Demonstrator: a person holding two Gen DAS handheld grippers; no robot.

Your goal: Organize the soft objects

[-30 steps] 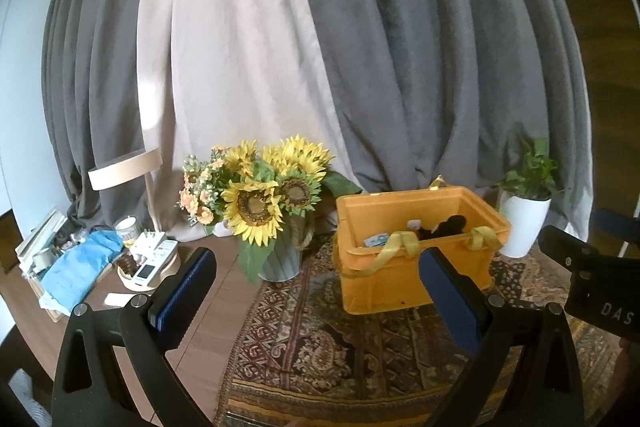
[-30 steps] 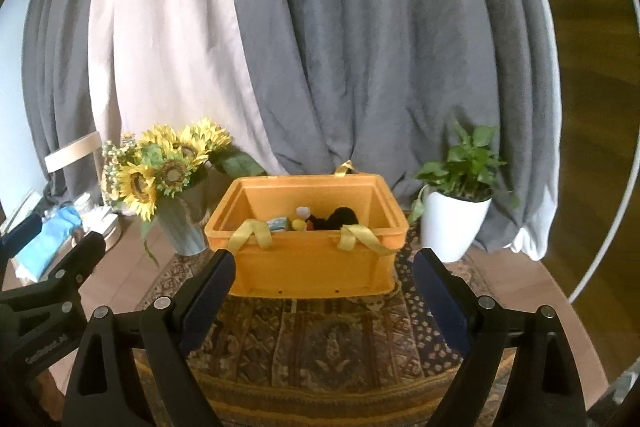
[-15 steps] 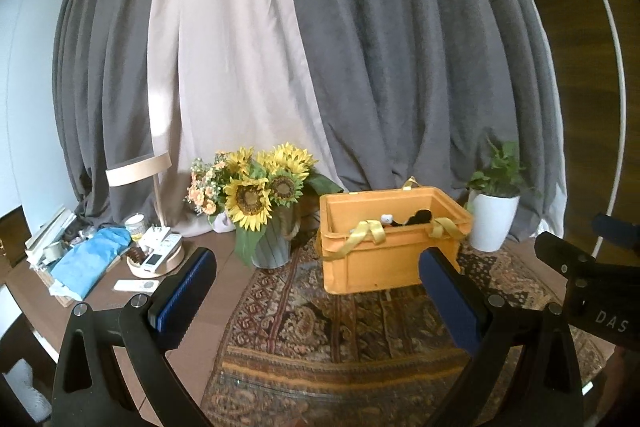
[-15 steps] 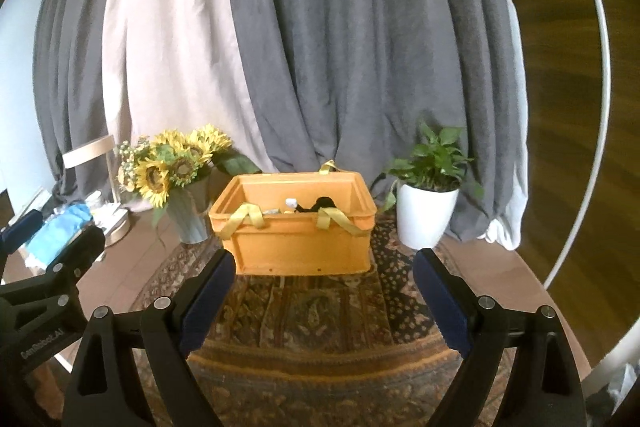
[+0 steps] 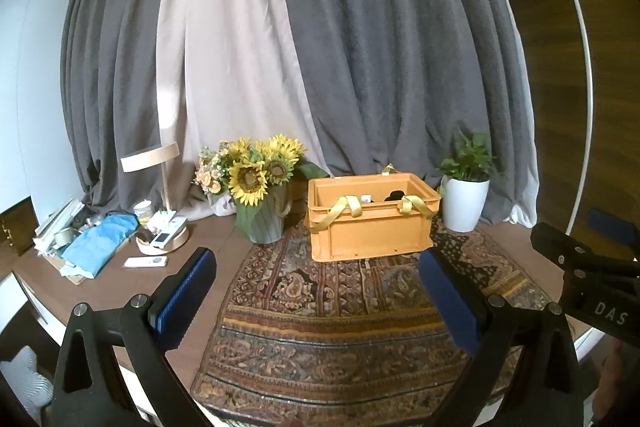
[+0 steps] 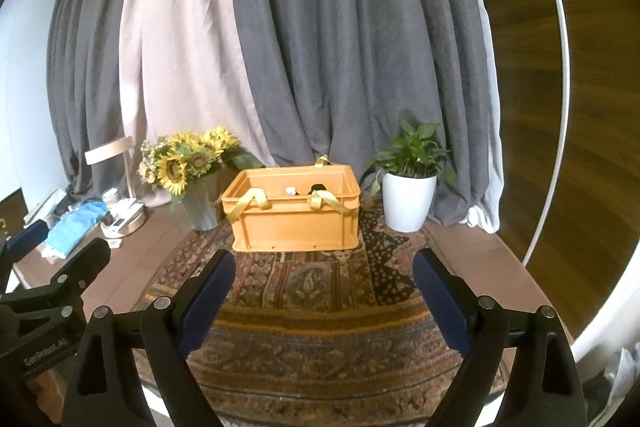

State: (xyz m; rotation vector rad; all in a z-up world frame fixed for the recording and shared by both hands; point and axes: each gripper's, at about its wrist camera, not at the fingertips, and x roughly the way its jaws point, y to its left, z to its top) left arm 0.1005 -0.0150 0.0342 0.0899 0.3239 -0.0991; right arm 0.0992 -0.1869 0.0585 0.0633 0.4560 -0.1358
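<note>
An orange crate (image 5: 370, 233) (image 6: 296, 225) with yellow strap handles stands on a patterned rug (image 5: 340, 311) (image 6: 316, 307). Soft toys show just above its rim: a white one (image 5: 366, 197) (image 6: 291, 191) and a black one (image 5: 396, 195) (image 6: 318, 188). My left gripper (image 5: 316, 275) is open and empty, well in front of the crate. My right gripper (image 6: 322, 271) is open and empty, also well back from it. The right gripper shows at the right edge of the left wrist view (image 5: 580, 267); the left gripper shows at the left edge of the right wrist view (image 6: 52, 279).
A sunflower vase (image 5: 262, 219) (image 6: 200, 205) stands left of the crate, a white potted plant (image 5: 466, 203) (image 6: 408, 201) right of it. Further left lie a blue cloth (image 5: 100, 245), a tray of remotes (image 5: 162, 237) and a lamp (image 5: 150, 155). Grey and beige curtains (image 5: 320, 67) hang behind.
Both grippers have pulled back from the crate, which now looks smaller and farther away. More rug shows in front. Both grippers stay open and empty.
</note>
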